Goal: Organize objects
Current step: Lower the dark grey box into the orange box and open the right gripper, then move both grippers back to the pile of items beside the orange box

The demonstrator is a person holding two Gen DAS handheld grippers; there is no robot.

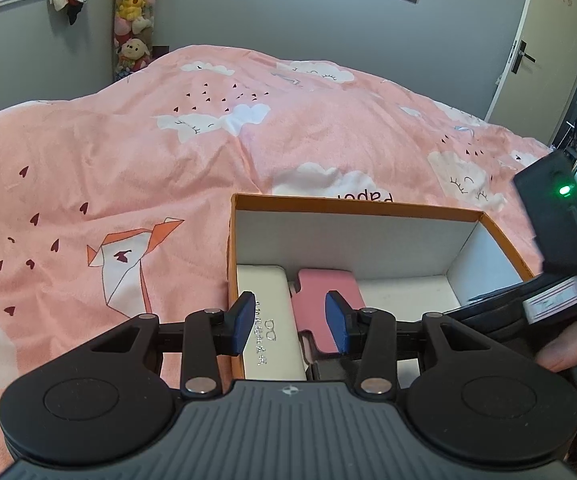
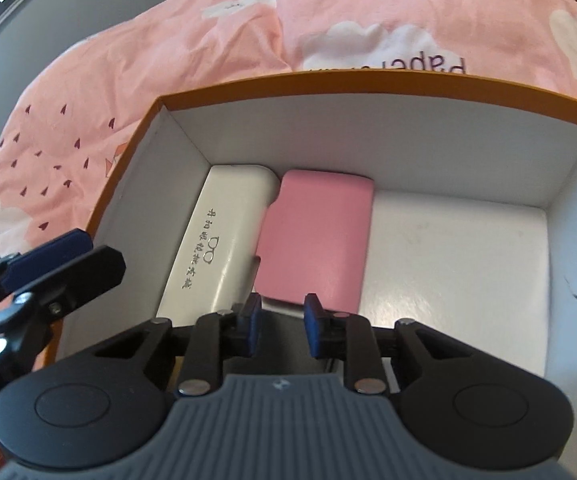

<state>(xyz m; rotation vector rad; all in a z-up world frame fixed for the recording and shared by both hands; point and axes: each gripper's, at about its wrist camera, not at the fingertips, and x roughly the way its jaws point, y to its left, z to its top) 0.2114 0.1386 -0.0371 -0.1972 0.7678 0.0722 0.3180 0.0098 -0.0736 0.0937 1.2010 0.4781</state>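
Sitting side by side in an orange-rimmed box (image 2: 368, 80) on a pink bedspread (image 1: 128, 152): a white glasses case (image 2: 216, 236) and a pink case (image 2: 316, 240).
Right gripper (image 2: 280, 326) is hovering just above the pink case's near end, jaws narrowly parted, gripping nothing; left gripper (image 1: 292, 322) is hanging spread wide and empty over both cases.

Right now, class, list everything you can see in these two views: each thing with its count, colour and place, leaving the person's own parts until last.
Box: one, orange outside, white inside, open, on the bed.
White case: one, printed with glasses, in the box against its left wall.
Pink case: one, in the box beside the white case.
Bedcover: one, pink with clouds and hearts, under the box.
Plush toys: several, mixed colours, stacked in the corner.
Door: one, cream, right of the bed.
Left gripper: black, blue pads, open, empty.
Right gripper: black, blue pads, narrow gap, empty.
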